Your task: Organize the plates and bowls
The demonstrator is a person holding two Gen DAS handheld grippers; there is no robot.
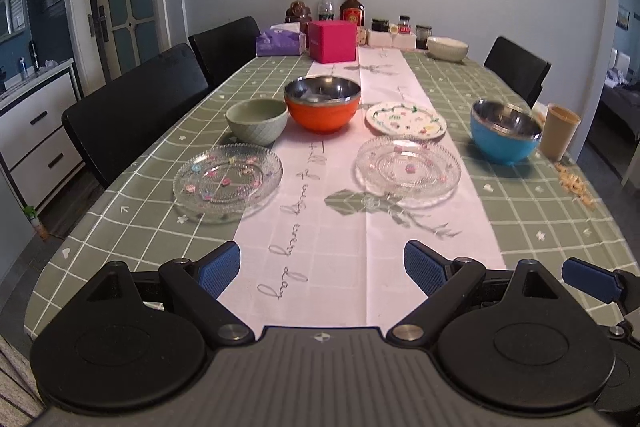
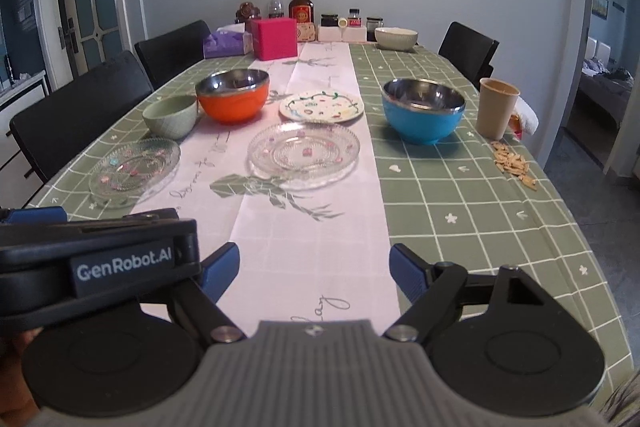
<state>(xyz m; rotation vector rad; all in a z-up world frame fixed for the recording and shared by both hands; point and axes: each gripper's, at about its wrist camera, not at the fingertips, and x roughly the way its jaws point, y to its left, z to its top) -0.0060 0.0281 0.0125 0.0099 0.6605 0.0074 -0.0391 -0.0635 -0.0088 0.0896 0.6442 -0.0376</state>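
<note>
Table: we see every dish spread along it, none stacked.
Steel-lined bowls, orange and blue: we judge them light, tough, slippery; pinch the rim.
Glass plates: fragile, slick; take the edge.
Left tool, right tool: released, empty.
Writing: "GenRobot.AI".

At the bottom of the frame the right gripper has its blue jaws spread wide over the pale table runner, holding nothing. The left gripper juts in at lower left (its jaws cannot be made out). Mid-frame sit two glass plates, a painted plate, a green bowl, an orange bowl and a blue bowl. A tan cup stands at right, near scattered crumbs.
</note>
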